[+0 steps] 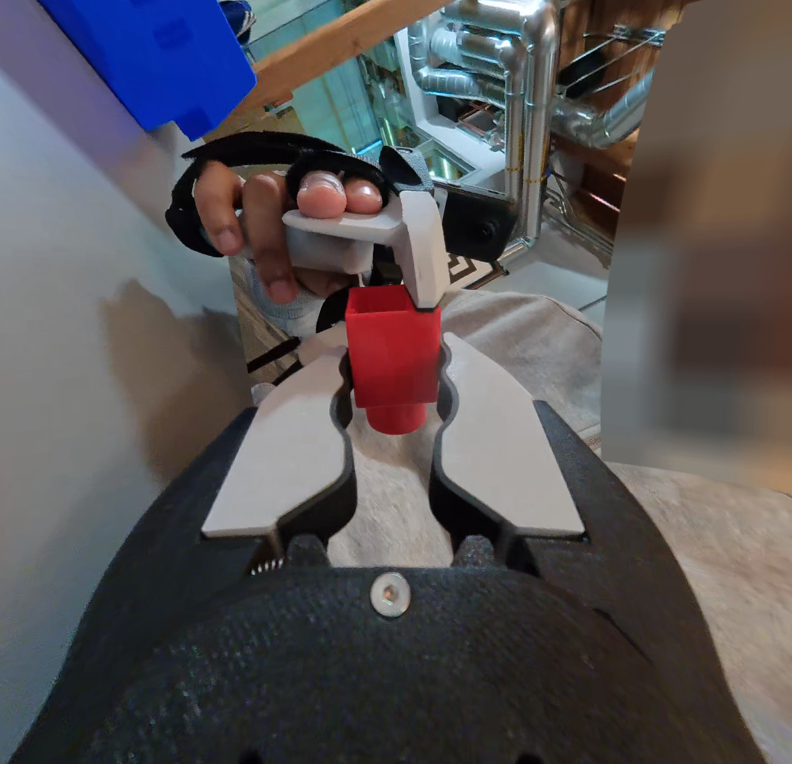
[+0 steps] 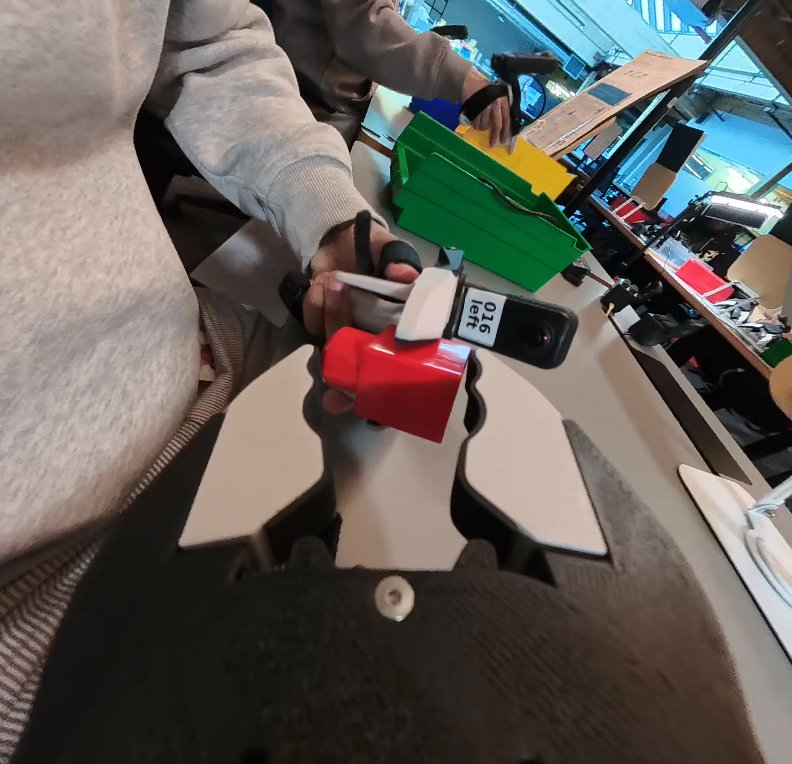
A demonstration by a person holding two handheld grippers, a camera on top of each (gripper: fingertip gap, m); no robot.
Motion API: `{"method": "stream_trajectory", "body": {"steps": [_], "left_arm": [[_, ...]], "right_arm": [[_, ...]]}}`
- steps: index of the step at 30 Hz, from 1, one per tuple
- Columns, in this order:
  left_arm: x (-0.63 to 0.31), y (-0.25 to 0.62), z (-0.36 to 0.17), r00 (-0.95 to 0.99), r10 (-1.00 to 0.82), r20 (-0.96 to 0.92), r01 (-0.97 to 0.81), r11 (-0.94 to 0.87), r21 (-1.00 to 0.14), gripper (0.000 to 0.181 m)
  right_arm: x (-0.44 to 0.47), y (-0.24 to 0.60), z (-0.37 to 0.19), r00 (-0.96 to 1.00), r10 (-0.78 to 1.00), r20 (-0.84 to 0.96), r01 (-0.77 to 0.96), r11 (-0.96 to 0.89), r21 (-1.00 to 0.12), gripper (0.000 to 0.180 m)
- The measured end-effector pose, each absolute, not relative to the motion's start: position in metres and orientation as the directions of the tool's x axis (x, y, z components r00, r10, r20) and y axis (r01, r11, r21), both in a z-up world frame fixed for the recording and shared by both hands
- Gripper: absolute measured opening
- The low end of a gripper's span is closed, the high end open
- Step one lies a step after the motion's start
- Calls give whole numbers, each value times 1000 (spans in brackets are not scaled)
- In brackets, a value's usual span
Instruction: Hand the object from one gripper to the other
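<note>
Plastic, glossy and red, the object (image 1: 392,357) is a hollow square cup tapering to a short round stub. In the left wrist view the left gripper (image 1: 392,353) clamps its 2 flat grey fingers on the cup's sides, stub towards the camera. The right gripper (image 1: 422,302) touches the open rim, held by a strapped hand (image 1: 257,229).

In the right wrist view the object lies crosswise between the right gripper's 2 spread fingers; whether they press it I cannot tell. A fleecy grey sleeve (image 2: 278,165) reaches in from the left.
</note>
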State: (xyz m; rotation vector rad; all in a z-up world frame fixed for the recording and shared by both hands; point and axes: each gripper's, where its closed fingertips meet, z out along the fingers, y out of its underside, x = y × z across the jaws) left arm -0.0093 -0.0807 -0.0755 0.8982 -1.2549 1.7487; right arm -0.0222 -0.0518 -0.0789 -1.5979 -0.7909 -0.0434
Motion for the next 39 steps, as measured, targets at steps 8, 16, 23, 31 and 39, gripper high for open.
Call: {"method": "stream_trajectory", "body": {"steps": [8,16,23,31,39], "left_arm": [[9,-63,-67,-497,149,855,-834,-354,-424,38],[37,-27,-63,-604,-125,787,-607,-568,-556,38],[37,-25,-54,-693,-350,631,-413,-525,-745,38],[35,-34,-56,-710,-383,591,-383,-495,-780,39],[31,-48,-58,-724,-429,540,-356,-438,-826,38]], "right_arm": [[0,-44,-76,827,352,439,474,-14,-881,83],[41,-36,-76,978,203,-48,-21,-135,-991,78],[36,-35,-75,796,288,-533,-500,-183,-846,55],[15,-29,-77,789,333,-516,-464,-228,-856,48],[7,-27,-80,768,343,-541,-473,-265,-840,28]]}}
